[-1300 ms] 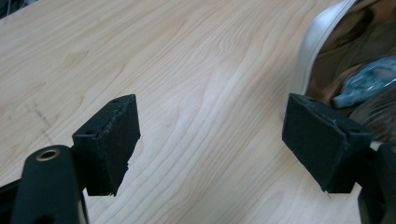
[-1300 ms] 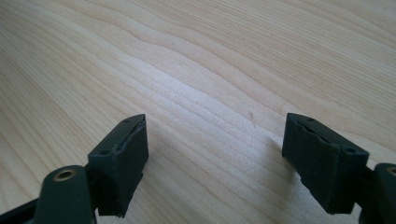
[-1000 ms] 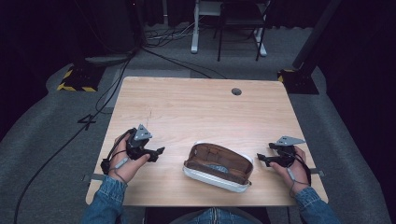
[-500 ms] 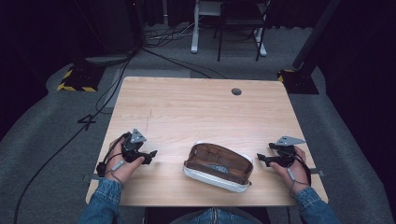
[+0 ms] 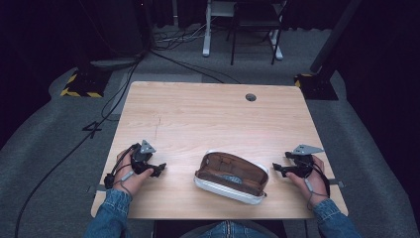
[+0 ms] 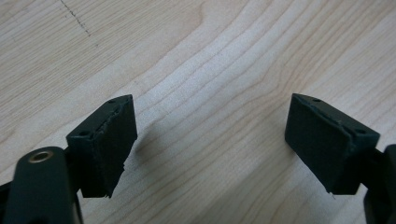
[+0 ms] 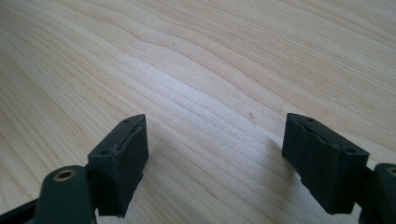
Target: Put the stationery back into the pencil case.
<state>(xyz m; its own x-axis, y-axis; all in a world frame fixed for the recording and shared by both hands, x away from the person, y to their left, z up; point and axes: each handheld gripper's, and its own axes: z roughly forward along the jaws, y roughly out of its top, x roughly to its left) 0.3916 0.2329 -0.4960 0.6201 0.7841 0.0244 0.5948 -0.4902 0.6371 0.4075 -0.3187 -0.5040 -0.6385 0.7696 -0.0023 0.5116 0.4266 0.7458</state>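
- Pouch (image 5: 232, 176) of brown material with a pale rim lies unzipped on the tabletop (image 5: 208, 119), near the front edge and between the two hands, its open side up, so either gripper can reach its rim from its own side.
- Left gripper (image 5: 157, 169) rests low by the tabletop, well apart from the pouch; its jaws have just been opening and stand wide, with nothing but bare wood between the pads (image 6: 109, 140) in the left gripper view. That spread reads as readiness for a grasp, not a grip.
- Right gripper (image 5: 277, 170) sits just beside the pouch's right end, pointed at it, jaws likewise spread and empty in the right gripper view (image 7: 215, 154).
- Both hands flank the pouch evenly, probably so one can steady it while the other works on it.
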